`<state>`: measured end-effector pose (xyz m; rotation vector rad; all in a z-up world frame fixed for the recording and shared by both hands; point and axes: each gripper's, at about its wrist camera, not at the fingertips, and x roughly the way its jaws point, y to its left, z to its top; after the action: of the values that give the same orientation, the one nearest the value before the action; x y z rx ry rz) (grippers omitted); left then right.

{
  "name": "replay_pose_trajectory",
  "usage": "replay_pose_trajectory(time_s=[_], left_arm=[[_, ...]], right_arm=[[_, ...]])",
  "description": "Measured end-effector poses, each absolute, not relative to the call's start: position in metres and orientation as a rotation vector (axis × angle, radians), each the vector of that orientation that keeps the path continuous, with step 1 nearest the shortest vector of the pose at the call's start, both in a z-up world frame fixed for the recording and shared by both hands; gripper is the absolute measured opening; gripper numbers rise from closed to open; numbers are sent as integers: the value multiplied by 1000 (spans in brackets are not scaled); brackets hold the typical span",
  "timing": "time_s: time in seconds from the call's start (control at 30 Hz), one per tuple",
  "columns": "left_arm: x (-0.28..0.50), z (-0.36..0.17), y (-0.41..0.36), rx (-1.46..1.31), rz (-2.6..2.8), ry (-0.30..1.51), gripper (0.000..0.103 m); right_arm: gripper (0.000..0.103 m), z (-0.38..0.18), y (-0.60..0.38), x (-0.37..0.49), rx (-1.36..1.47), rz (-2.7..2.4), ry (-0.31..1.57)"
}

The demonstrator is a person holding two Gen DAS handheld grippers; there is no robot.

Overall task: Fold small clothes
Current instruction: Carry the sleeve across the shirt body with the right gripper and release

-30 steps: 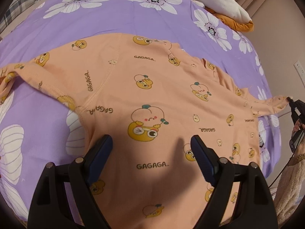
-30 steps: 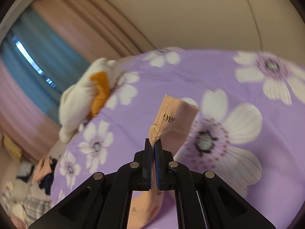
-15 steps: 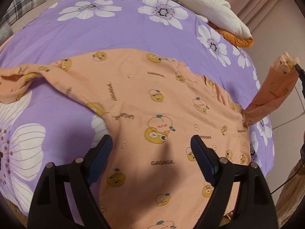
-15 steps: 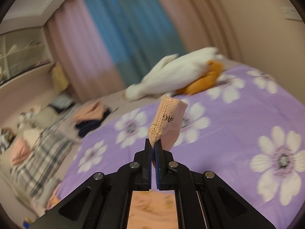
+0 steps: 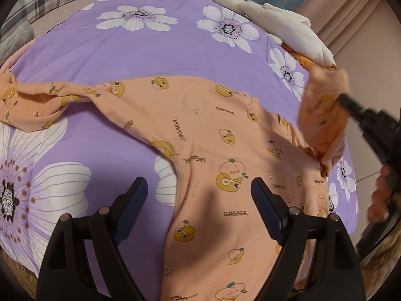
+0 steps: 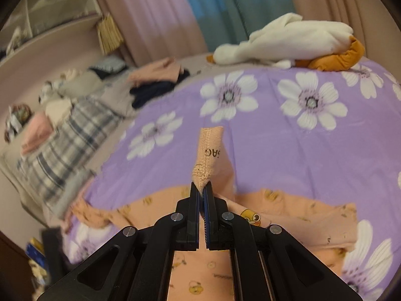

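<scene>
So since a second ago the right gripper (image 6: 201,193) has swung that sleeve (image 5: 323,115) up off the bed, and it now hangs at about 3 o'clock in the left wrist view, jaws clenched on the cuff (image 6: 209,150). Looks like the sleeve fold-in is underway. The peach shirt (image 5: 225,175) lies flat on the purple flowered sheet (image 5: 150,55), other sleeve out at 9 o'clock. Left gripper (image 5: 198,200) hovers above it, jaws wide, gripping nothing. The hem is cut off at 6 o'clock, and the right gripper is a blur there.
</scene>
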<state>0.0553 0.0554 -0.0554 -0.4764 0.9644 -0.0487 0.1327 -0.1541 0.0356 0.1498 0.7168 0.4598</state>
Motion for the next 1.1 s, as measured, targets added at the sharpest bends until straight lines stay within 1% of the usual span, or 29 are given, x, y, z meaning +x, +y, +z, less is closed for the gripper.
replay_pose_trajectory(time_s=[0.1, 0.27, 0.4, 0.47, 0.5, 0.53, 0.57, 0.6, 0.67, 0.8, 0.93, 1.0, 1.03, 1.07, 1.1], left_arm=[[53, -57, 59, -484, -45, 970, 84], [52, -60, 64, -488, -36, 973, 85], [55, -62, 63, -477, -30, 980, 85], [59, -61, 62, -472, -33, 984, 85], [61, -60, 62, -476, -39, 985, 85], [64, -59, 62, -484, -49, 985, 85], [66, -58, 61, -489, -57, 985, 85], [69, -56, 60, -493, -68, 985, 86], [76, -52, 57, -494, -90, 981, 88], [96, -49, 45, -499, -135, 981, 89], [118, -64, 27, -514, -194, 1037, 88], [128, -73, 16, -515, -213, 1067, 82], [130, -75, 12, -518, -219, 1073, 75], [133, -78, 9, -526, -228, 1077, 65], [134, -80, 6, -539, -235, 1075, 59]], right_arm=[[4, 13, -135, 128, 106, 450, 764], [4, -28, -119, 128, 110, 452, 877], [5, -45, -112, 127, 75, 451, 932], [11, -50, -113, 127, 85, 463, 948], [25, -49, -116, 126, 97, 469, 956], [43, -49, -118, 124, 106, 468, 959], [49, -45, -122, 122, 123, 465, 951], [52, -37, -130, 117, 146, 469, 925], [53, -21, -146, 109, 170, 470, 873], [61, 6, -195, 96, 198, 329, 776], [61, 10, -252, 83, 224, 128, 727], [61, 2, -284, 79, 289, 76, 739], [61, -2, -295, 77, 316, 60, 748], [61, -10, -305, 75, 339, 38, 765], [61, -15, -310, 75, 346, 22, 779]])
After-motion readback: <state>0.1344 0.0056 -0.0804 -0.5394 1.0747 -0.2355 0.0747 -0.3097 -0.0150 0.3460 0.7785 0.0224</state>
